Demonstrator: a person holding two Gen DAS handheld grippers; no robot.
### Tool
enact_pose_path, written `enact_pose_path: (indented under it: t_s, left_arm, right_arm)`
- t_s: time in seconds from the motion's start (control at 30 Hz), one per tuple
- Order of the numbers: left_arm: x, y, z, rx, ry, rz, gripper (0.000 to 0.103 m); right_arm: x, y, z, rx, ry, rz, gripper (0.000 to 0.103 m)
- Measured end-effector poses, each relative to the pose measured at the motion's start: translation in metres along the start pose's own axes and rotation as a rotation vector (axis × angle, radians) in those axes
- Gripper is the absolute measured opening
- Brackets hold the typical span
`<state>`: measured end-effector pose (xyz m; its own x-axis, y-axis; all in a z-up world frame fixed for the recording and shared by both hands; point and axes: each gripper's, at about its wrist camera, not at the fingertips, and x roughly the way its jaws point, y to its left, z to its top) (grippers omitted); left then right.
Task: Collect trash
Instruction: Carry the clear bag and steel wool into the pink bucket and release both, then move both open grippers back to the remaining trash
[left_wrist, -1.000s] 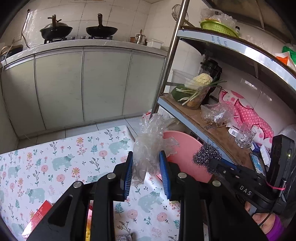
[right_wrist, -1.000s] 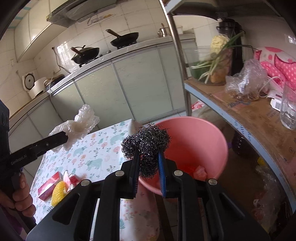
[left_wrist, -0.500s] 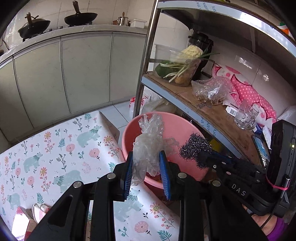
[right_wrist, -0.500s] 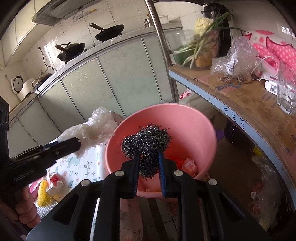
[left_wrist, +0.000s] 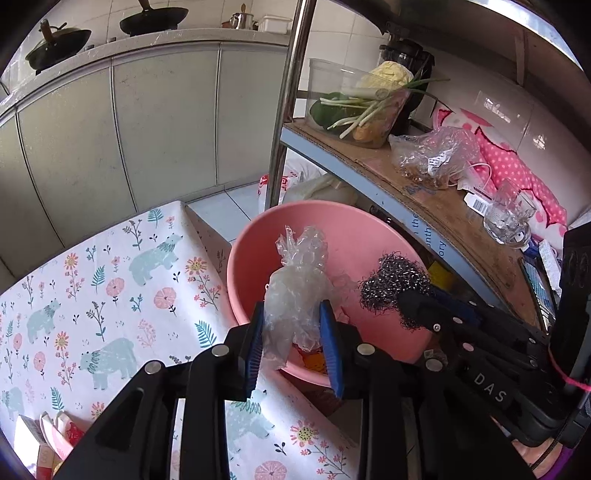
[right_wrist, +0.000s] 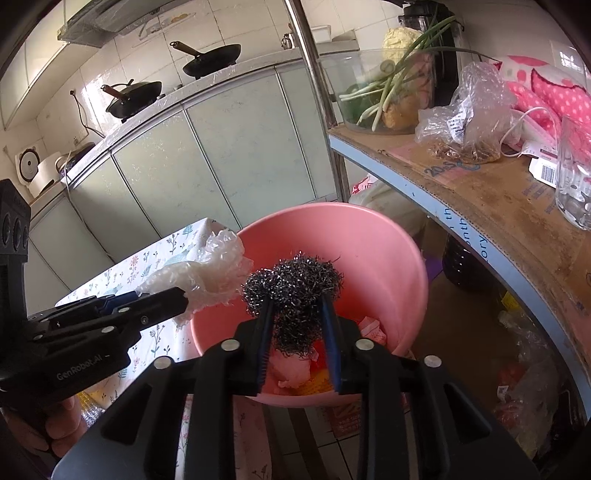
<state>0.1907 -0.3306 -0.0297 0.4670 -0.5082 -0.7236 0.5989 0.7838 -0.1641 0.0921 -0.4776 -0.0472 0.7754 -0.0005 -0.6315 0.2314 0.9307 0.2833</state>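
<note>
Both claws' jaws are opening over the bin (right_wrist: 399, 236): left claw (left_wrist: 293, 332) around the plastic (left_wrist: 295, 291), right claw (right_wrist: 297, 328) around the scourer (right_wrist: 295, 291). Scraps already lie below; wrappers (left_wrist: 55, 432) remain behind on the table (left_wrist: 110, 295).

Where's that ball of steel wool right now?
The steel wool sits between the opening jaws of the right hand-held gripper, over the pink basin, right of the crumpled plastic bag.
</note>
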Motion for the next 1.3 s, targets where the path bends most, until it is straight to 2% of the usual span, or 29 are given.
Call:
enact_pose_path:
  t_s: [0.07, 0.13, 0.3, 0.67, 1.07, 1.3]
  left_arm:
    - [0.001, 0.001, 0.001, -0.008, 0.002, -0.012, 0.031]
    - [0.002, 0.001, 0.002, -0.016, 0.008, -0.026, 0.037]
    - [0.0, 0.0, 0.005, -0.017, 0.002, -0.028, 0.044]
    - [-0.023, -0.001, 0.005, -0.013, -0.034, -0.045, 0.045]
    - [-0.061, 0.0, -0.002, -0.012, -0.085, -0.057, 0.045]
    - [-0.082, 0.011, -0.016, -0.021, -0.098, -0.027, 0.045]
  right_arm:
    - [0.001, 0.0, 0.0, 0.001, 0.001, 0.002, 0.033]
    - [0.001, 0.0, 0.002, 0.0, -0.001, 0.007, 0.036]
    - [0.0, -0.001, 0.001, -0.006, 0.0, -0.002, 0.037]
    - [-0.014, 0.003, -0.001, -0.005, -0.009, 0.011, 0.037]
    - [-0.05, 0.024, -0.005, -0.043, -0.042, 0.042, 0.037]
    - [-0.057, 0.05, -0.019, -0.087, -0.002, 0.101, 0.037]
